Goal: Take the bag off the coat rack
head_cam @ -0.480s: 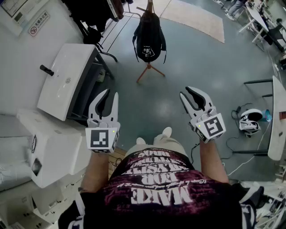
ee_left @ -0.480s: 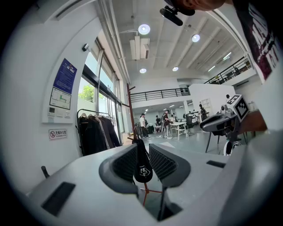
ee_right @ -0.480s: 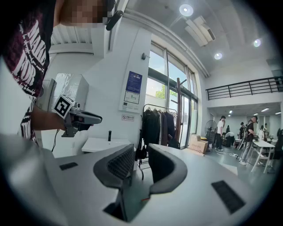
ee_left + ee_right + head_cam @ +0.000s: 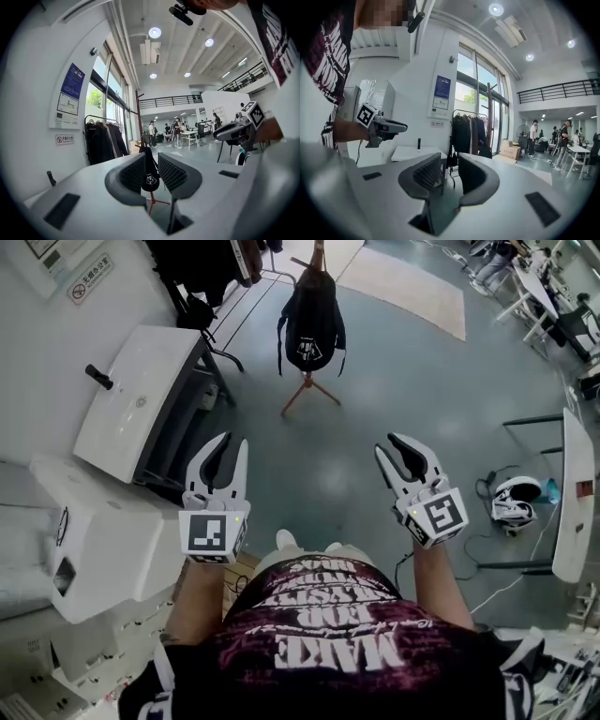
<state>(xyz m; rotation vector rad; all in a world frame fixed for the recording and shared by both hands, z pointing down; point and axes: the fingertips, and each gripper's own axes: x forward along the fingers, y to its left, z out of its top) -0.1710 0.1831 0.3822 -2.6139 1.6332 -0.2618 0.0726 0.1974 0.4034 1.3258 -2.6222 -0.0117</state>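
Note:
A black bag (image 4: 312, 324) with a white logo hangs on a wooden coat rack (image 4: 307, 390) that stands on the grey floor, well ahead of me. My left gripper (image 4: 233, 441) and right gripper (image 4: 395, 445) are held out in front of my body, both open and empty, far short of the rack. In the left gripper view the bag (image 4: 150, 177) shows small and distant between the open jaws of that gripper (image 4: 151, 161). The right gripper (image 4: 450, 166) points more toward the wall, with the rack's pole (image 4: 489, 112) and the bag (image 4: 486, 151) just right of its jaws.
A white table (image 4: 141, 404) and a white machine (image 4: 103, 540) stand along the left wall. Behind them is a rail of dark clothes (image 4: 466, 133). A beige rug (image 4: 403, 282) lies beyond the rack. At the right are a white desk (image 4: 572, 493) and a headset (image 4: 514, 501) on the floor.
The person's feet have shifted a small step and the view has moved slightly. Both grippers stay open and at about the same distance from the bag.

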